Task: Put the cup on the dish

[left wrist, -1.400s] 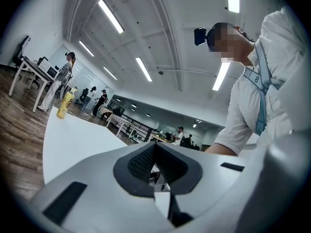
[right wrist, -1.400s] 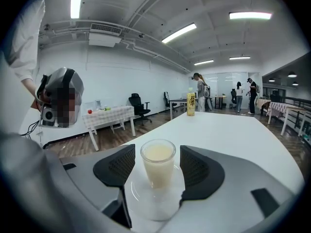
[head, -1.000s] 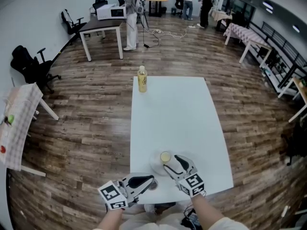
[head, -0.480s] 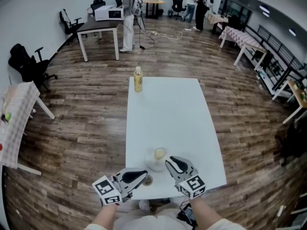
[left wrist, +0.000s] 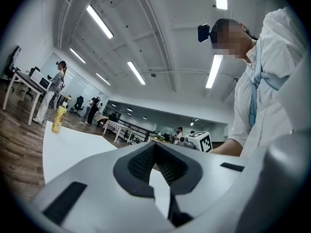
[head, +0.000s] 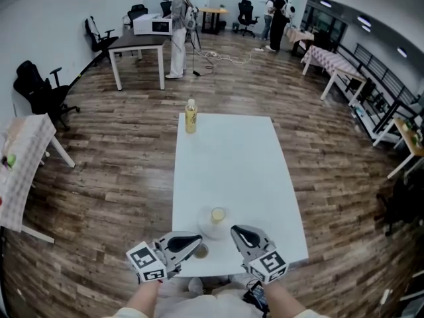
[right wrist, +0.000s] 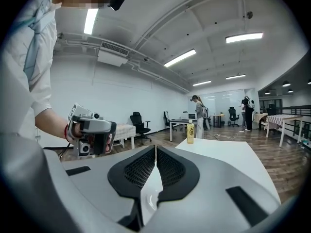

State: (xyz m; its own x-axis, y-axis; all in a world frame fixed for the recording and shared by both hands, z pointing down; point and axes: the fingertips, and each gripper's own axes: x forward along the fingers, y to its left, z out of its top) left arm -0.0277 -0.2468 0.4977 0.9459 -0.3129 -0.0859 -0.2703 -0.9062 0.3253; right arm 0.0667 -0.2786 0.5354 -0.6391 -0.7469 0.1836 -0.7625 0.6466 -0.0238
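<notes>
- Looking down, the cup (head: 218, 215) sits on the dish (head: 207, 228) near the front edge of the white table (head: 232, 171). The dish is pale against the tabletop, so its rim is hard to trace.
- The left gripper (head: 197, 240) hangs just left of the dish. Its own view shows the jaws pressed together with nothing between them.
- The right gripper (head: 234, 230) is just right of the dish and apart from the cup. Its jaws meet at the tips and hold nothing.
- There is a small dark round thing (head: 201, 250) by the left gripper's tip, too small to identify.
- A yellow bottle (head: 191, 116) stands upright at the table's far left corner, well apart from the cup.
- Neither gripper view shows the cup; the gripper bodies fill the lower half of each.
- The person's forearms are cut off at the bottom edge of the head view.
</notes>
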